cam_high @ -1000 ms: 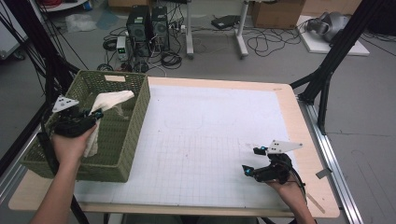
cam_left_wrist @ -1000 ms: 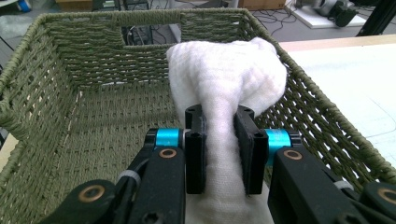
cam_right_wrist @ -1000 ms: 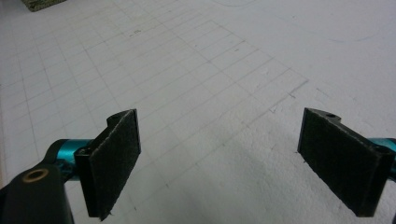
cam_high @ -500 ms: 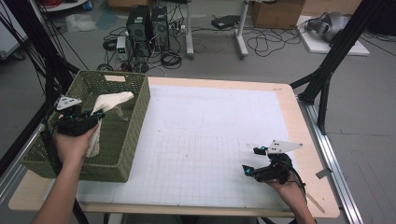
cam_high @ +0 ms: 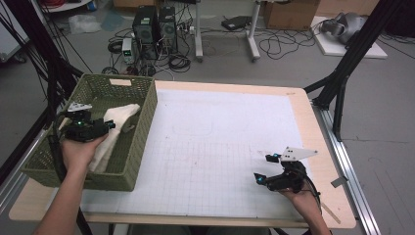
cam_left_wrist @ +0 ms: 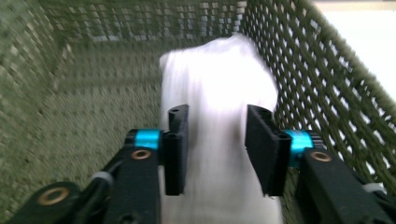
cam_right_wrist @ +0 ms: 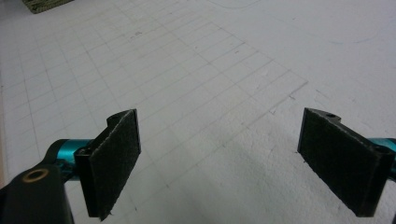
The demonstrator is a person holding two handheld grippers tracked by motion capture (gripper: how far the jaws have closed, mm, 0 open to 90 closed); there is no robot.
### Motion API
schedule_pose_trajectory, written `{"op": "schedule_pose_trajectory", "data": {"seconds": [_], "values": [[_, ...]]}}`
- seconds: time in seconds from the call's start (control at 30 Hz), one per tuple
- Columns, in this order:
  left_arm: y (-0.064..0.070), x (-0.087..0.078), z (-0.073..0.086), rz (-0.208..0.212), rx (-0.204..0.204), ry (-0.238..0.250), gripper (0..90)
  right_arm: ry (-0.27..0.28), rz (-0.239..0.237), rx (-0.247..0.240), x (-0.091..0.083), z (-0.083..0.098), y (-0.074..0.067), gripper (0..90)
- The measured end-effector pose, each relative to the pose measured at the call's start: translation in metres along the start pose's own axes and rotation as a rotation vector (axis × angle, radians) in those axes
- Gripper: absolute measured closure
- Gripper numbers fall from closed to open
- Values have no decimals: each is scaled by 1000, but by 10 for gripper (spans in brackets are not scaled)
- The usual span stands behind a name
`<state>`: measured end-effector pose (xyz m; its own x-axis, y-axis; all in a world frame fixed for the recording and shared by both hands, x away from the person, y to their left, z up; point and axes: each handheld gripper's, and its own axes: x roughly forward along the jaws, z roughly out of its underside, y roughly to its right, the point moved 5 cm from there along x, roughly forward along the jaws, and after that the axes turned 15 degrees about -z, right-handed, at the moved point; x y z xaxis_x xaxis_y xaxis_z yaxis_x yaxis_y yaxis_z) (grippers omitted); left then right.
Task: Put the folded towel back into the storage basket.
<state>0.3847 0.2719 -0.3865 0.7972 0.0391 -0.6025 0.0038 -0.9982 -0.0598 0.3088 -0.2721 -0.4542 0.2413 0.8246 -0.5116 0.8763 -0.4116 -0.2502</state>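
From the high view, I see my left claw (cam_high: pixel 108 126) inside the green basket (cam_high: pixel 139 142), right over the white cloth (cam_high: pixel 117 125). The cloth lies in the basket, leaning on its right wall. My right claw (cam_high: pixel 264 169) rests low on the white counter (cam_high: pixel 205 147), well apart from the basket.

In the left gripper view, my left claw (cam_left_wrist: pixel 214 140) has just been opening. The cloth (cam_left_wrist: pixel 215 84) sits between the jaws, but they do not squeeze it.

In the right gripper view, my right claw (cam_right_wrist: pixel 233 154) is wide open, with the bare counter (cam_right_wrist: pixel 210 70) under it.
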Motion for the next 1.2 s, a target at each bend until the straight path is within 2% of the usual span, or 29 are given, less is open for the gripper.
{"op": "schedule_pose_trajectory", "data": {"seconds": [0.3, 0.47, 0.73, 1.2], "values": [[-1, 0, -1, -4, -8, 6, 541, 7, 3, -3, -1, -1, 0, 126], [-2, -1, -1, 6, -2, 17, 580, 7, 1, -2, -1, -1, -1, 126], [0, -4, -3, 35, 20, 44, 610, 8, 1, -5, -1, -1, -1, 126], [0, -9, -6, 85, 32, 76, 667, 16, -4, -4, -1, -2, -1, 126]]}}
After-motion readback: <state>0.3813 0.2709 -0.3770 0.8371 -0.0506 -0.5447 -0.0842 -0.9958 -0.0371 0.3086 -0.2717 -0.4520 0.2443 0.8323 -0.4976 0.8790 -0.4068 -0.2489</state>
